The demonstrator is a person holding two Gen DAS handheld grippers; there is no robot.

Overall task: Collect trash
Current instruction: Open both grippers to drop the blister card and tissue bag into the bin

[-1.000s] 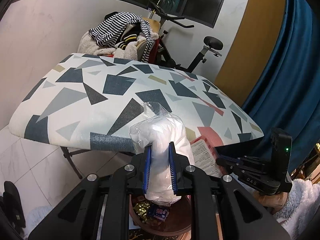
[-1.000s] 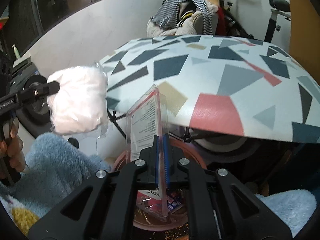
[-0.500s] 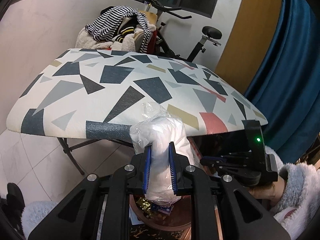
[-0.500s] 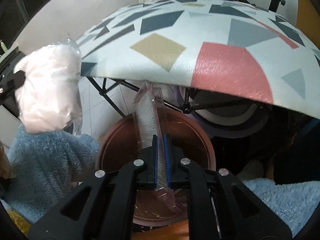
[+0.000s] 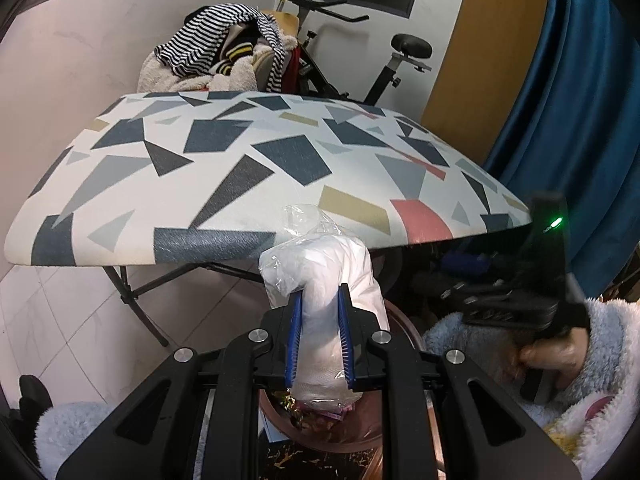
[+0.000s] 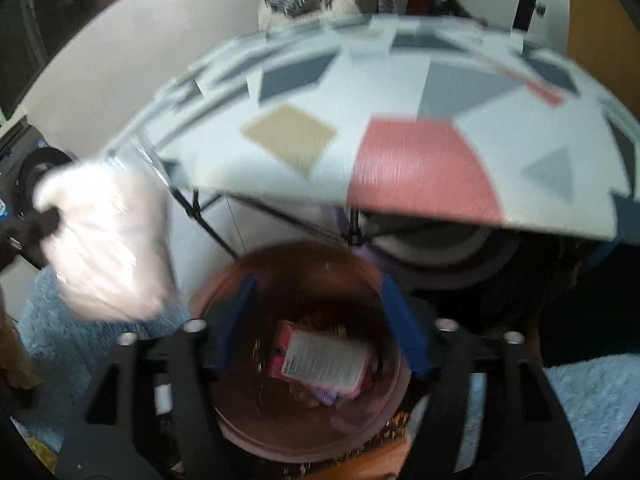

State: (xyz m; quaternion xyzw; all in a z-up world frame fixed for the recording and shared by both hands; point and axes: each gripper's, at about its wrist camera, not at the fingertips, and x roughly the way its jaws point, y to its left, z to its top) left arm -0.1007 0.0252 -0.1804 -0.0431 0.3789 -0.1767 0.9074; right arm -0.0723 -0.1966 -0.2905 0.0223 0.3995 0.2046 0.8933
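One white bag (image 5: 320, 280) upright in left tongs (image 5: 319, 316); card pack (image 6: 320, 364) flat in bin (image 6: 224, 360)

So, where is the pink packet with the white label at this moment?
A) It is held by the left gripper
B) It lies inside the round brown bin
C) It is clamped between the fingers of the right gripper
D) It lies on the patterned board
B: the pink packet lies inside the brown bin, and the right gripper stands open above it with nothing between its fingers, its jaws having just opened.
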